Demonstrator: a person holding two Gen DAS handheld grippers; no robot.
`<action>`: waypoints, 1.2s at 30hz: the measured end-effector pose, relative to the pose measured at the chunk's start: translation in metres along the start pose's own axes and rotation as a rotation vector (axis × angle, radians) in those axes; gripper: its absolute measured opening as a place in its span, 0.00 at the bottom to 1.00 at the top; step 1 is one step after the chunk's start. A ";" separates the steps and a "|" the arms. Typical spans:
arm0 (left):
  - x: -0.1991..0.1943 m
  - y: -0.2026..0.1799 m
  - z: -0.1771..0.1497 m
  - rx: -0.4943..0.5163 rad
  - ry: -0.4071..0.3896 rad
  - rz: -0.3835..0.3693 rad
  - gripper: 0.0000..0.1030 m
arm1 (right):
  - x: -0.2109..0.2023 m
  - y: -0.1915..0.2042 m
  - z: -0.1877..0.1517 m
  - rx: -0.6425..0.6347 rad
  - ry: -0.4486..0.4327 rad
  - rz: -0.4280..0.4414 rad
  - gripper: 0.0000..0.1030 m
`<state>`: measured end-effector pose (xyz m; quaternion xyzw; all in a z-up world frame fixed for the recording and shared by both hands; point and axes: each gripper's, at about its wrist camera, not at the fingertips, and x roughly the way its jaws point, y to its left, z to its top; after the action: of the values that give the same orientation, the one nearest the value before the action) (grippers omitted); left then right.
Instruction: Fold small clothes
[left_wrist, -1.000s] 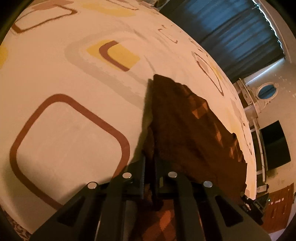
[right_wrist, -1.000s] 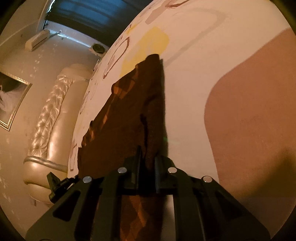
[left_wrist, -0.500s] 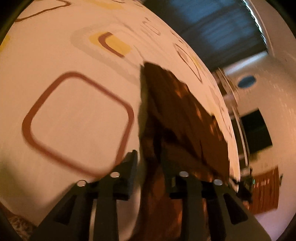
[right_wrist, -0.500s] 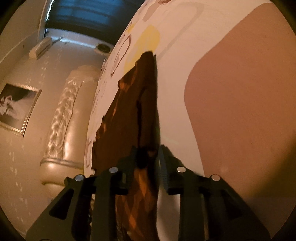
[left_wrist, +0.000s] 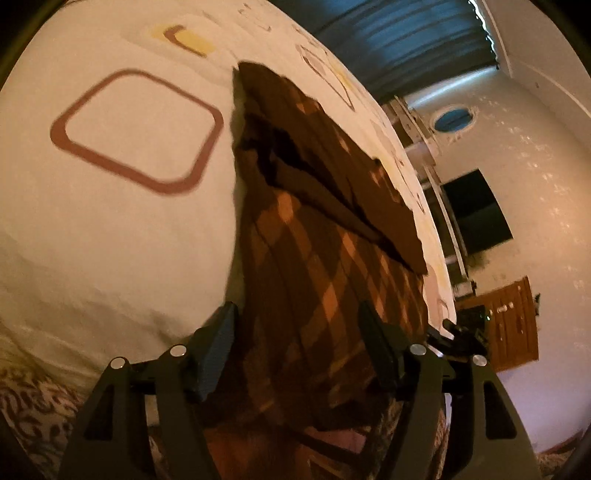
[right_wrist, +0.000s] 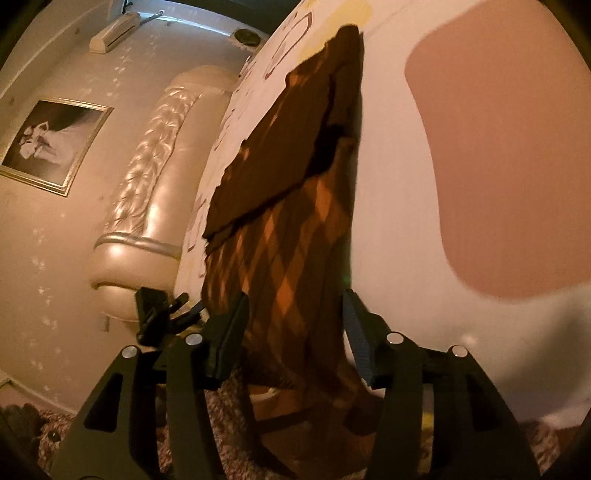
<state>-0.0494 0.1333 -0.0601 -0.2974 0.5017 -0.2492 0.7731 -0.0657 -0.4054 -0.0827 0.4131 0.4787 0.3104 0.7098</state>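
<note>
Left gripper (left_wrist: 297, 334) and right gripper (right_wrist: 293, 321) just opened — both released, brown checked garment (left_wrist: 325, 229) on bed (left_wrist: 110, 229), lying between the jaws

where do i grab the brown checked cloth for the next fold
Grip the brown checked cloth by its near hem corners, coming from the bed's near edge: that end hangs over the edge, free to pinch, while the far end already lies folded back.

Left claw (left_wrist: 297, 345), jaws just been opening, stands wide; pads clear of the brown argyle garment (left_wrist: 317, 236) lying between them, folded over, on the patterned bedsheet (left_wrist: 110, 229).
</note>
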 end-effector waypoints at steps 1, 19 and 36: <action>0.002 -0.002 -0.003 0.017 0.017 -0.002 0.64 | -0.001 -0.001 -0.003 0.003 0.009 0.013 0.50; 0.022 -0.002 -0.014 0.051 0.090 0.113 0.25 | 0.037 0.020 -0.026 -0.166 0.238 -0.140 0.11; -0.021 -0.037 0.050 0.060 -0.116 0.002 0.03 | -0.013 0.058 0.017 -0.166 -0.049 0.059 0.03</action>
<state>-0.0142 0.1326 -0.0048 -0.2876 0.4487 -0.2455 0.8097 -0.0574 -0.3943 -0.0225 0.3741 0.4215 0.3599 0.7435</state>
